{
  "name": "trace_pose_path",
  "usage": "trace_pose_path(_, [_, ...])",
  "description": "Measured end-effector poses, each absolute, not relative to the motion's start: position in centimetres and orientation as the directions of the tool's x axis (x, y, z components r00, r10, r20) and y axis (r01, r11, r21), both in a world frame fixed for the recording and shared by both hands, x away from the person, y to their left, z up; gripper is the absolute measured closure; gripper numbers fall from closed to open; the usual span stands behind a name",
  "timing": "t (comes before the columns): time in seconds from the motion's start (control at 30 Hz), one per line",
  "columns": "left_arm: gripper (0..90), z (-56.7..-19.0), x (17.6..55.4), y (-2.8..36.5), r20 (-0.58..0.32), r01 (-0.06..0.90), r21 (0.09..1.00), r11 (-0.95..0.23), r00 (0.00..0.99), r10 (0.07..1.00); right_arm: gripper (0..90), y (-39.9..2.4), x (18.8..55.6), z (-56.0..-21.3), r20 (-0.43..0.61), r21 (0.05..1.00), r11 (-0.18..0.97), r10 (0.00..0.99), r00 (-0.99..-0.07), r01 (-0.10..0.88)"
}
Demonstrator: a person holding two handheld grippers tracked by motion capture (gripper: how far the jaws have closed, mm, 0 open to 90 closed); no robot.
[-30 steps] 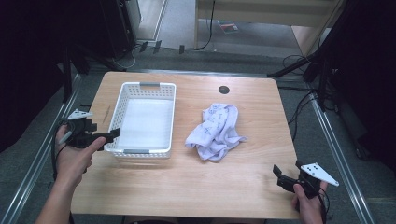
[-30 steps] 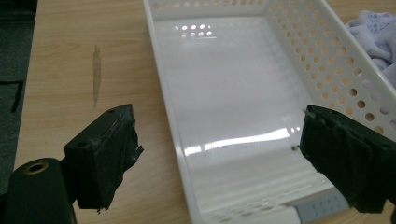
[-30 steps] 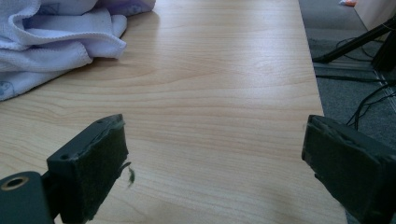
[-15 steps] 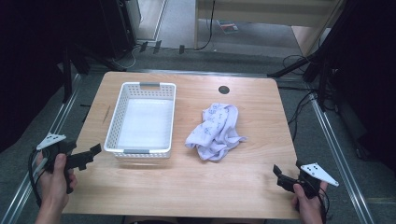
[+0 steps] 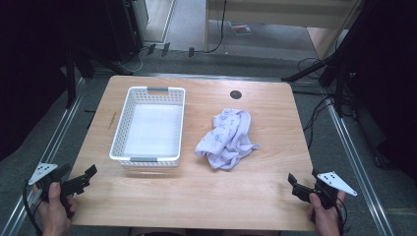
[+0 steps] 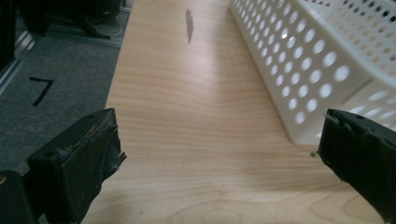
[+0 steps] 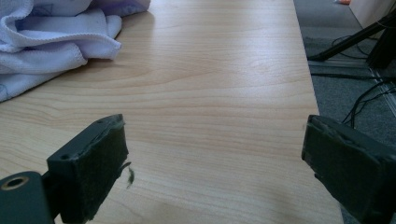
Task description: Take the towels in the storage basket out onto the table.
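Observation:
A white perforated basket sits empty on the left half of the wooden table. To its right lies a crumpled white cloth with faint blue print. At the table's front left corner my left gripper is open, with bare wood between its jaws; the basket's near corner is just ahead on its right. My right gripper is open at the front right corner. In the right gripper view the cloth lies ahead to the left, well apart from the jaws.
A small dark round hole marks the table's far side. A dark streak shows on the wood left of the basket. Grey floor, cables and stand legs surround the table, with metal rails along both sides.
My left gripper has pulled back from the basket's front left corner to the table's front left corner. The right gripper, basket and cloth have not moved.

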State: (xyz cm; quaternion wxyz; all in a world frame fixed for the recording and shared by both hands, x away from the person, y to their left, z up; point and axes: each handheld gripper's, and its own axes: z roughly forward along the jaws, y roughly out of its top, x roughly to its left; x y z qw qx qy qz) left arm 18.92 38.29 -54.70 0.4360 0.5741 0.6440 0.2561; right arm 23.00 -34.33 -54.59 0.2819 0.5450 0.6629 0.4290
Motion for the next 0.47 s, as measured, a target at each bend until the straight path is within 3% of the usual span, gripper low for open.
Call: trace_pose_path(0.47, [0.0, -54.94, 18.98, 37.68, -0.245, 0.508, 0.842, 0.18, 0.063, 0.967, 6.7, -34.3, 22.96, -54.59, 0.087, 0.877, 0.044, 0.965, -0.249, 0.478])
